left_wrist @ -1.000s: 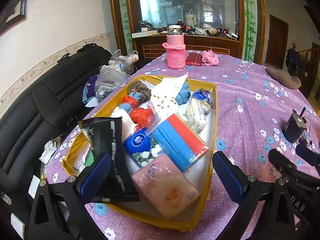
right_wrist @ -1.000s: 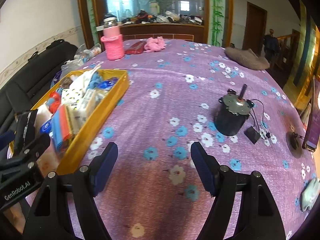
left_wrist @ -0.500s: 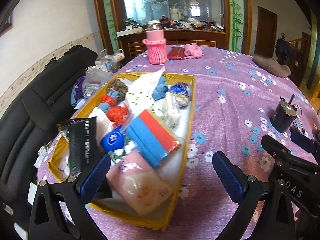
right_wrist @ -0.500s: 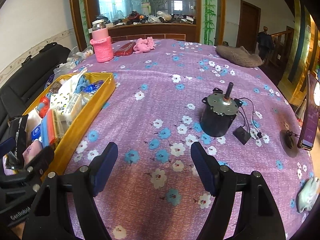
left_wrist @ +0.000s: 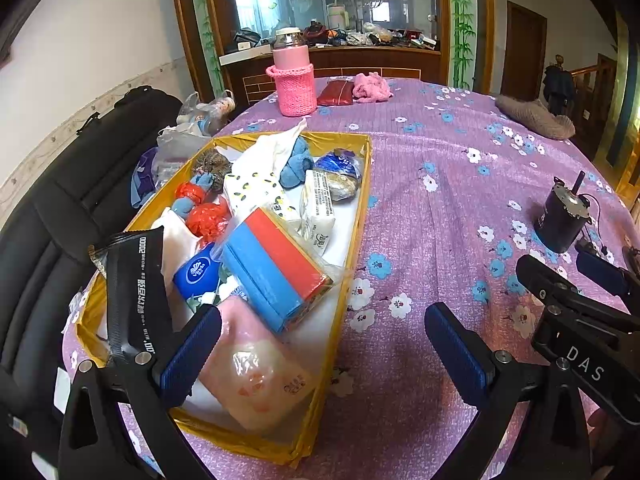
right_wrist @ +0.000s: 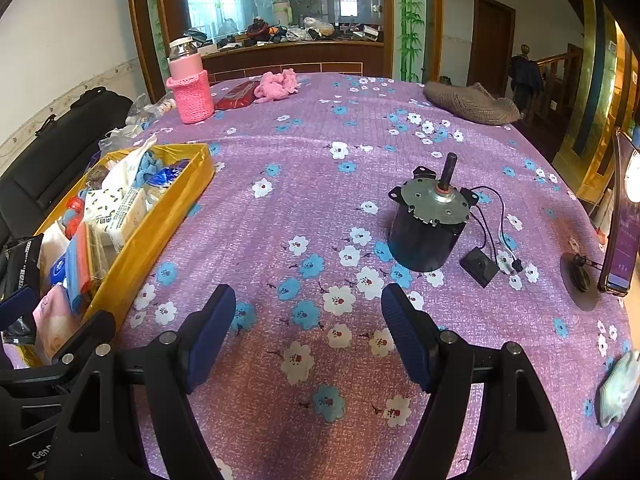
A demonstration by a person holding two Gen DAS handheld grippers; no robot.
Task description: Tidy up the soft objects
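Observation:
A yellow tray on the purple flowered tablecloth holds several soft items: a pink tissue pack, a red and blue pack, a black pouch, red and blue yarn balls and white packets. The tray also shows in the right wrist view. My left gripper is open and empty over the tray's near right corner. My right gripper is open and empty above bare cloth, to the right of the tray. A pink fluffy cloth and a brown knitted slipper lie at the far side.
A black motor with wires stands right of centre. A pink knit-covered bottle and a red pouch stand at the back. A phone on a stand is at the right edge. A black sofa lies left of the table.
Both grippers have drawn back and swung right. The tray now sits further left in both views and the motor closer to centre in the right view. Both stay open.

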